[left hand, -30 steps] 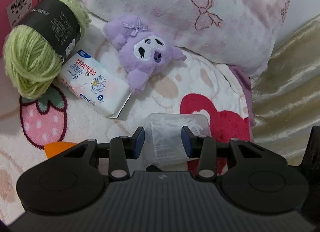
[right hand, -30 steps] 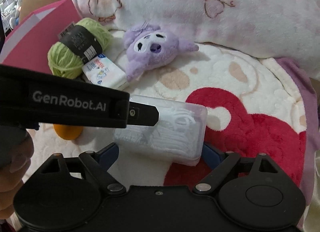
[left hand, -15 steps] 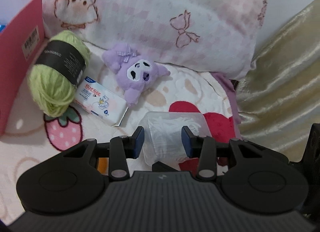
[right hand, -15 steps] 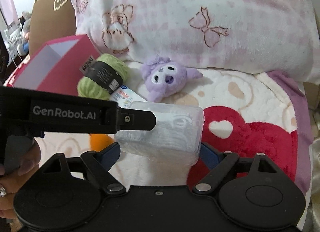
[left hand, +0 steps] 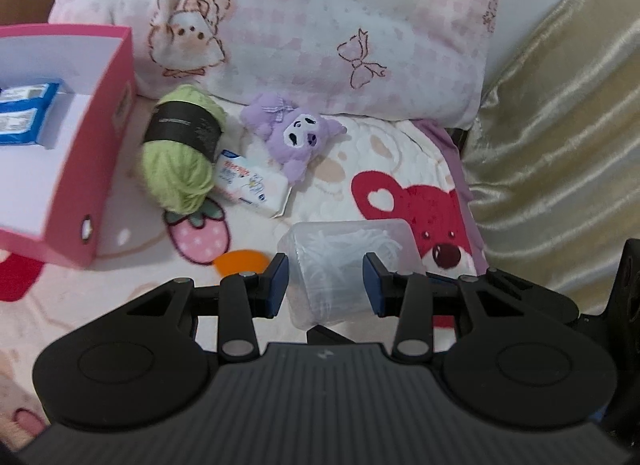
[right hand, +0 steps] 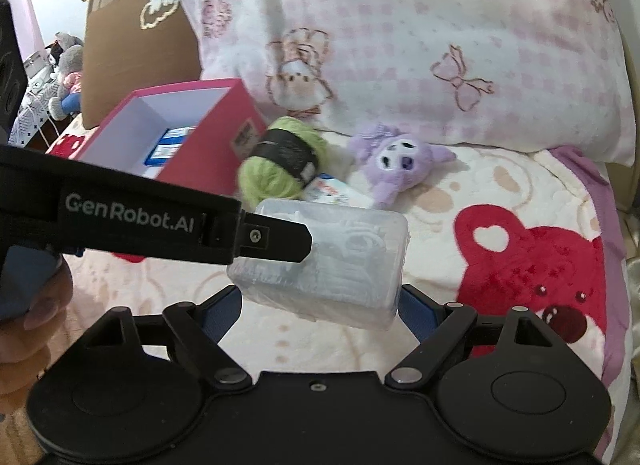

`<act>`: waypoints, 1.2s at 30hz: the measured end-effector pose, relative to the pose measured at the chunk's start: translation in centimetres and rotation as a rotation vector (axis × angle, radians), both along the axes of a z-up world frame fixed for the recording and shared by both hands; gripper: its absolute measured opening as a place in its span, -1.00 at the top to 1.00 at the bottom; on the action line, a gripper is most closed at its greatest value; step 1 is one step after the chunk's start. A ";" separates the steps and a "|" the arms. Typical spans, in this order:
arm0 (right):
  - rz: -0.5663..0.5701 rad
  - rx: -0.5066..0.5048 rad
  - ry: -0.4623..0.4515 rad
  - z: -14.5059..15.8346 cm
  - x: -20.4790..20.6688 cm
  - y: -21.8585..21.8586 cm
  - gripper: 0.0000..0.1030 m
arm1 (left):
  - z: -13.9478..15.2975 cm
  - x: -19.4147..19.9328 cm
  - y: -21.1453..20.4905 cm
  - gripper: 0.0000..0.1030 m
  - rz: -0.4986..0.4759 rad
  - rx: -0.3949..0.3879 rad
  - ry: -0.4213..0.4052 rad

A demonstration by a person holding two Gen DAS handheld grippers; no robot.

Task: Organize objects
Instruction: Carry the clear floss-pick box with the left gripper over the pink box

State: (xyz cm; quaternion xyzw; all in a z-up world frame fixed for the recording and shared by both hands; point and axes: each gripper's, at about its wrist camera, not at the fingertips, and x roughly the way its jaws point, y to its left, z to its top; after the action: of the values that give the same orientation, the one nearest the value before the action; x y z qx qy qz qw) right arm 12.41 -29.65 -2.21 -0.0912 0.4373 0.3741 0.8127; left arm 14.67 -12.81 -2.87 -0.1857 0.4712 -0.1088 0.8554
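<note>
Holding the clear plastic box (left hand: 348,261) in both your left gripper (left hand: 325,285) and right gripper (right hand: 320,301), you've boxed only blue packs (left hand: 22,113); yarn (left hand: 180,153), tissue pack (left hand: 252,185), plush (left hand: 296,137) remain.

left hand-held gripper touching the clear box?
Touching. In the left wrist view, both pads of the left hand-held gripper press the sides of the clear box, held off the blanket.

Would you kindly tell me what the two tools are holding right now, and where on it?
Both grip the clear plastic box: the left tool across its narrow end, the right tool across its long sides.
</note>
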 end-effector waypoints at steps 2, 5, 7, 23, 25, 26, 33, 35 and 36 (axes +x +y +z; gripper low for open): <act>0.001 0.004 -0.007 0.6 -1.1 0.3 -0.69 | 0.8 -1.2 0.6 0.25 -0.011 0.010 -0.015; 0.010 0.012 -0.015 1.6 -2.7 0.6 -0.68 | 2.0 -3.0 1.3 0.25 -0.023 0.025 -0.042; 0.016 0.020 -0.014 2.2 -3.6 0.8 -0.68 | 2.8 -4.0 1.8 0.26 -0.030 0.033 -0.056; 0.097 0.025 0.004 6.1 -9.2 5.2 -0.68 | 7.3 -10.4 6.6 0.26 -0.046 0.136 -0.092; 0.111 0.030 0.002 6.5 -9.7 6.0 -0.68 | 7.6 -10.9 7.5 0.26 -0.038 0.140 -0.100; 0.119 0.032 -0.003 6.8 -9.9 6.4 -0.68 | 7.8 -11.2 8.0 0.25 -0.031 0.141 -0.106; 0.192 0.043 -0.025 8.2 -11.2 10.5 -0.68 | 8.8 -12.5 12.2 0.25 0.027 0.138 -0.122; 0.211 0.048 -0.027 8.4 -11.4 11.6 -0.68 | 9.1 -12.7 13.5 0.25 0.044 0.142 -0.124; 0.222 0.051 -0.030 8.6 -11.4 12.3 -0.68 | 9.2 -12.7 14.2 0.25 0.053 0.140 -0.125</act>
State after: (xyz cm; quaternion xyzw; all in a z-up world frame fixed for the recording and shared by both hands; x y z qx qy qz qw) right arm 0.97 -17.36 6.40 -0.1241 0.4027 0.4713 0.7748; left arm 1.93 1.38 6.32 -0.1308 0.4183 -0.0641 0.8965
